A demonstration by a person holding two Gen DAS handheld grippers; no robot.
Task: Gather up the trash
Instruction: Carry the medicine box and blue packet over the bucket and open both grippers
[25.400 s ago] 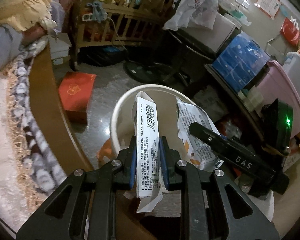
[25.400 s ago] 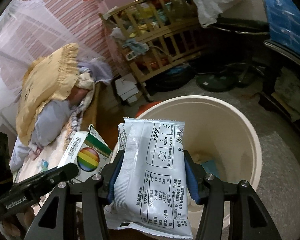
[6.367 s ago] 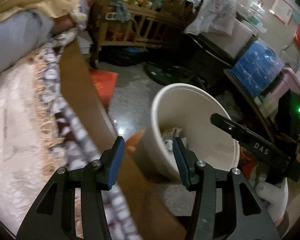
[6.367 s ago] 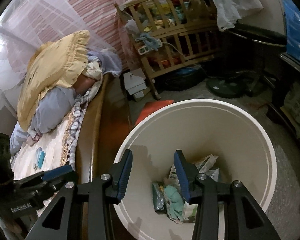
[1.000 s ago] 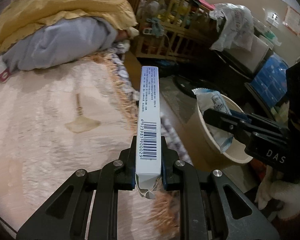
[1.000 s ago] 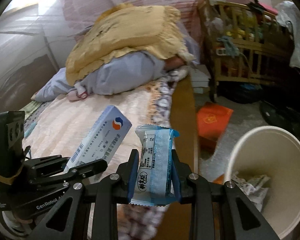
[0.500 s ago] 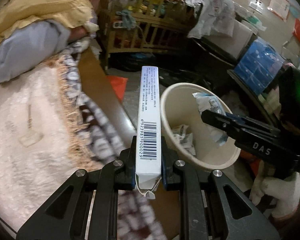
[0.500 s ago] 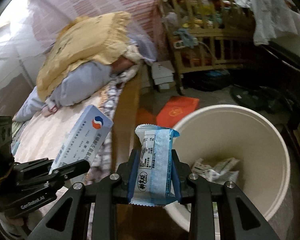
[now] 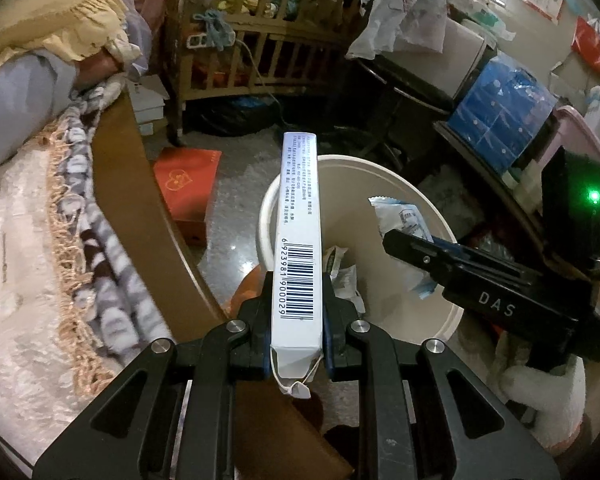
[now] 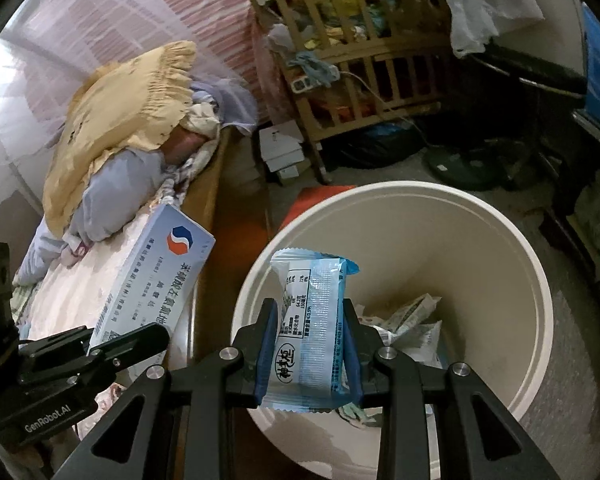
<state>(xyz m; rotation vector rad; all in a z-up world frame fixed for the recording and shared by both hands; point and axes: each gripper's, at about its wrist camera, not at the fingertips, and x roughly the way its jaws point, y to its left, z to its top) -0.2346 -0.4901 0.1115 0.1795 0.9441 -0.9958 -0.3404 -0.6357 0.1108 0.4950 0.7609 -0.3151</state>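
My left gripper point(image 9: 296, 340) is shut on a long white medicine box point(image 9: 298, 248) with a barcode, held upright at the near left rim of the cream trash bin point(image 9: 448, 312). The box also shows in the right wrist view point(image 10: 156, 276). My right gripper point(image 10: 308, 356) is shut on a light-blue snack wrapper point(image 10: 312, 328), held over the bin point(image 10: 500, 280); the wrapper also shows in the left wrist view point(image 9: 400, 220). Crumpled wrappers point(image 10: 412, 324) lie in the bin's bottom.
The bed with a fringed blanket point(image 9: 72, 240) and wooden edge point(image 9: 140, 200) is at the left. A red box point(image 9: 188, 184) lies on the floor behind the bin. A wooden crib point(image 9: 260, 52), a fan base point(image 10: 460, 164) and storage boxes point(image 9: 500, 112) stand beyond.
Both grippers have swung from the bed toward the bin with their items still held. The bin is now closer and right under the wrapper.
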